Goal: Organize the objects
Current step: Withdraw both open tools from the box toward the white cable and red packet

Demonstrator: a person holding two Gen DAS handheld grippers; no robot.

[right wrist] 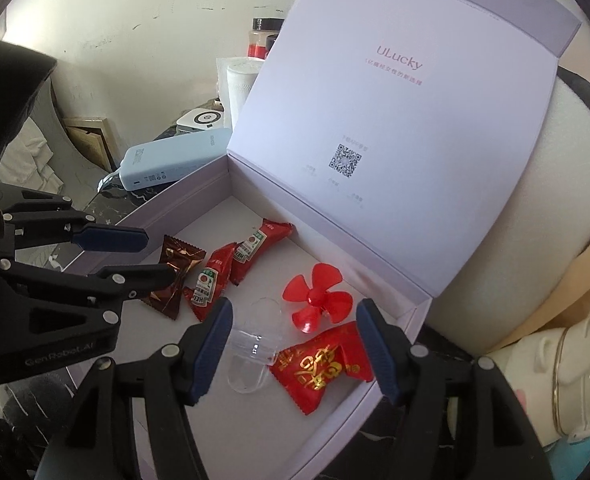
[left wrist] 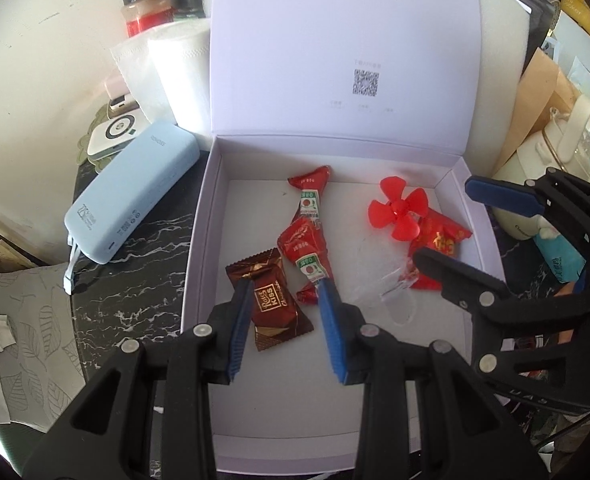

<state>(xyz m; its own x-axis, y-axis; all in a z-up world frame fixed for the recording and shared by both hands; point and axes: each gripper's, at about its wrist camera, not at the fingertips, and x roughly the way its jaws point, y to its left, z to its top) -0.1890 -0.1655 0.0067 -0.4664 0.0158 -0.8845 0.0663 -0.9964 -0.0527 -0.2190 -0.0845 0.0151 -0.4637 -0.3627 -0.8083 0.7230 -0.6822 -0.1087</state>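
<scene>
— Two tools hang over one open white box (left wrist: 199, 216), its lid (left wrist: 343, 48) standing upright at the back. What's inside?

— Six things by my count. Two red ketchup sachets (left wrist: 309, 216) lying end to end and overlapping near the middle, one brown chocolate (left wrist: 273, 300) beside them, one red propeller (left wrist: 399, 212) with four blades, one red candy with gold print (right wrist: 323, 364) just beside the propeller, and one clear plastic piece (right wrist: 255, 344) (hard to make out against the white floor).

— And the tools?

— The left tool (left wrist: 285, 320) has its jaws apart, one on each side of the chocolate's upper end, gripping nothing. The right tool (right wrist: 295, 344) is spread wide, with the clear piece and the gold-print candy lying between its fingers, neither one pinched.

— Anything outside the box?

— One pale blue power bank (left wrist: 131, 204) on the dark marbled surface (left wrist: 135, 280), just left of the box. Behind it sit one small white device (left wrist: 113, 136) and one jar with a black lid (left wrist: 147, 8).
</scene>
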